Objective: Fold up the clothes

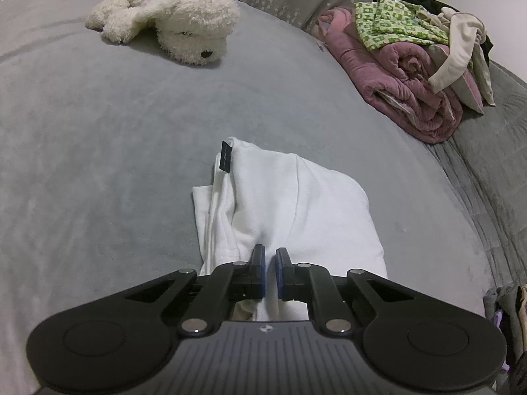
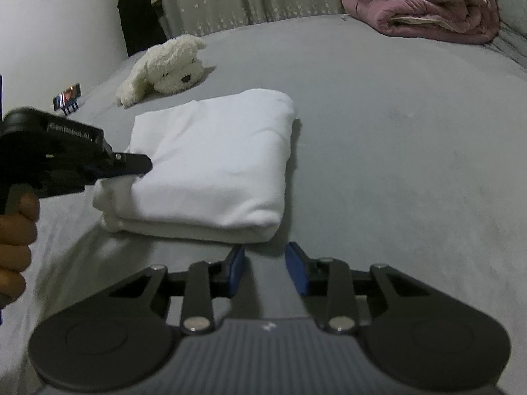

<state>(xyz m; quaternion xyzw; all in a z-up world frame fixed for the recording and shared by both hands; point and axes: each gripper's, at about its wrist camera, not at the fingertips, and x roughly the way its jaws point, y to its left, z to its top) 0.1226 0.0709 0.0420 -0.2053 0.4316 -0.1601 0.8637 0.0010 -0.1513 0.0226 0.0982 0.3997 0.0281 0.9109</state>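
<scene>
One folded white garment point(image 2: 214, 161) (one plush dog point(image 2: 164, 69)).

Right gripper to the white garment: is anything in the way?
Nothing visible. Only bare grey bedspread lies between the open right gripper and the folded white garment. The left gripper pinches its far-left edge.

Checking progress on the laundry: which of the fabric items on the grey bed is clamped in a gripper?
The folded white garment, pinched at its edge by the left gripper. The pink quilt and green-patterned cloth lie untouched, piled far back.
</scene>
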